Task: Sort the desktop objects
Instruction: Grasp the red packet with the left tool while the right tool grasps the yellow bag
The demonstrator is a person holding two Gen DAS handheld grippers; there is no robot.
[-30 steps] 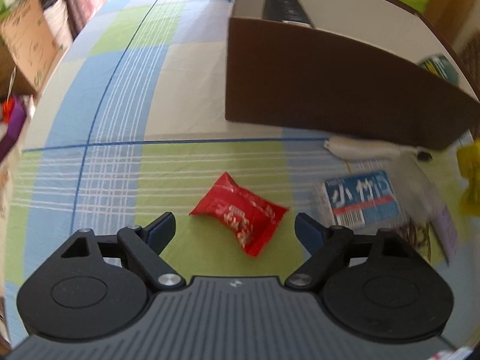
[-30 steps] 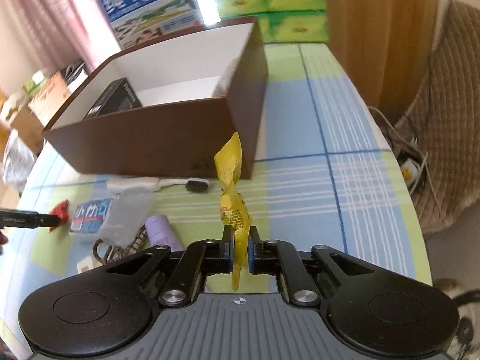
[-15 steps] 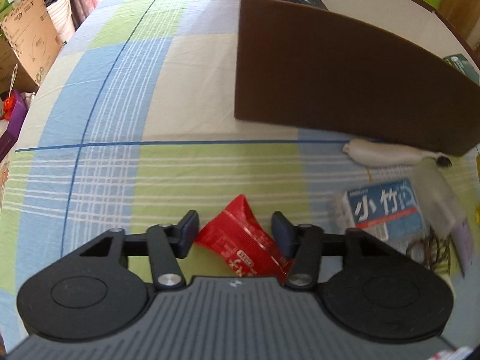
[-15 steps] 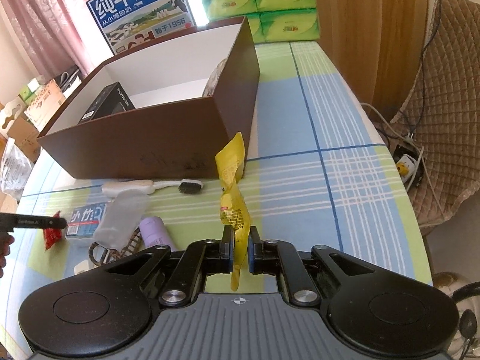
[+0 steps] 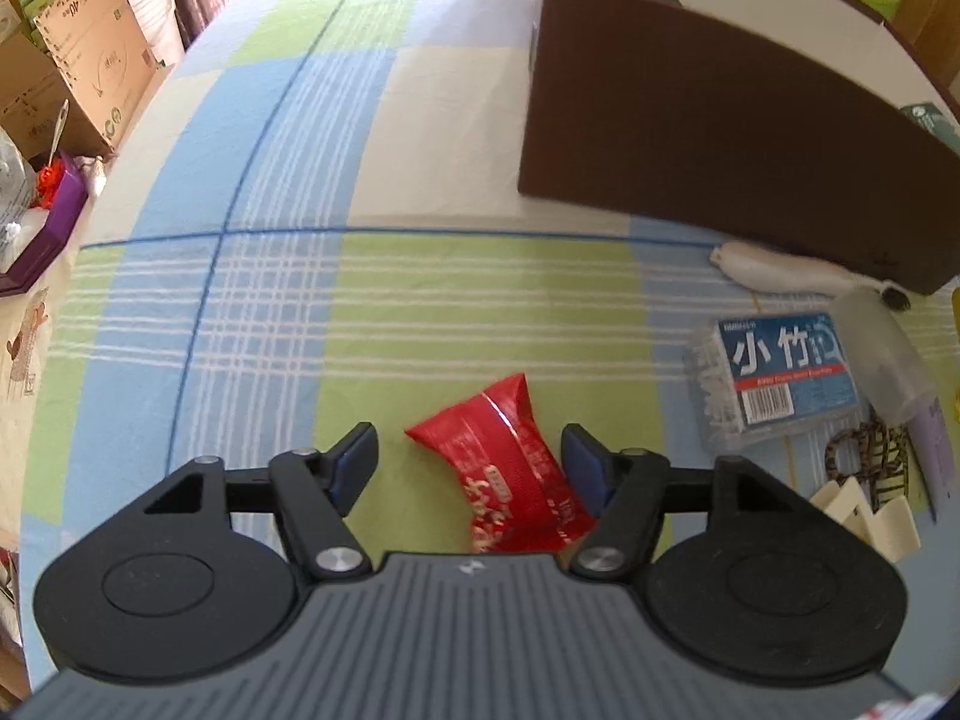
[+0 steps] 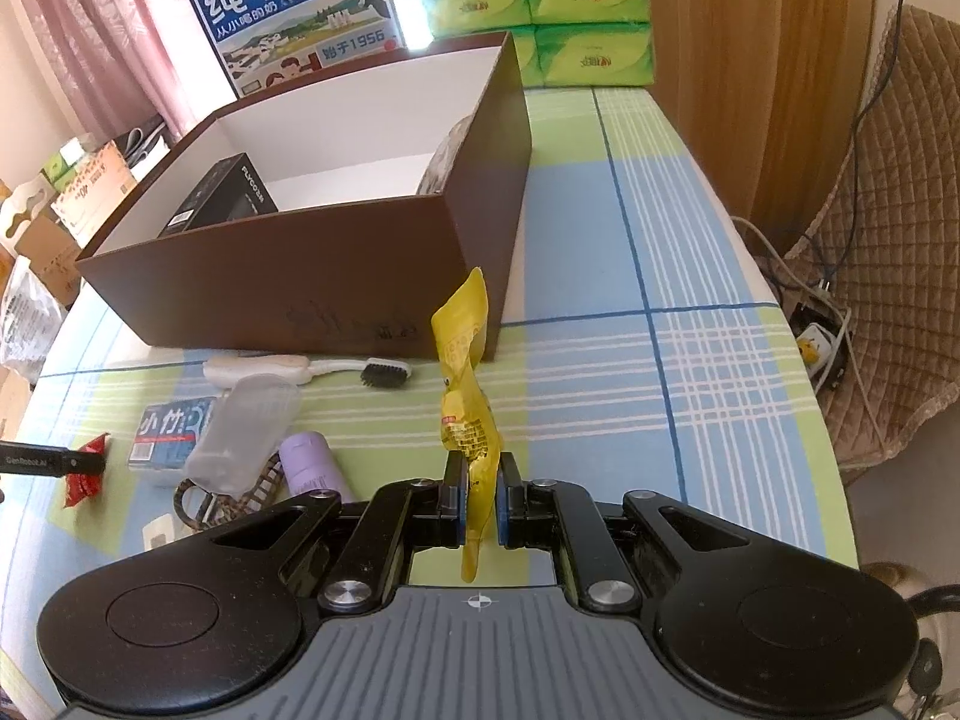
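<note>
The left gripper (image 5: 471,459) stands spread apart around the red packet (image 5: 504,462), which lies on the cloth (image 5: 420,312). The right gripper (image 6: 480,489) is clamped on the yellow packet (image 6: 465,384), upright, near the brown box (image 6: 336,276).
</note>
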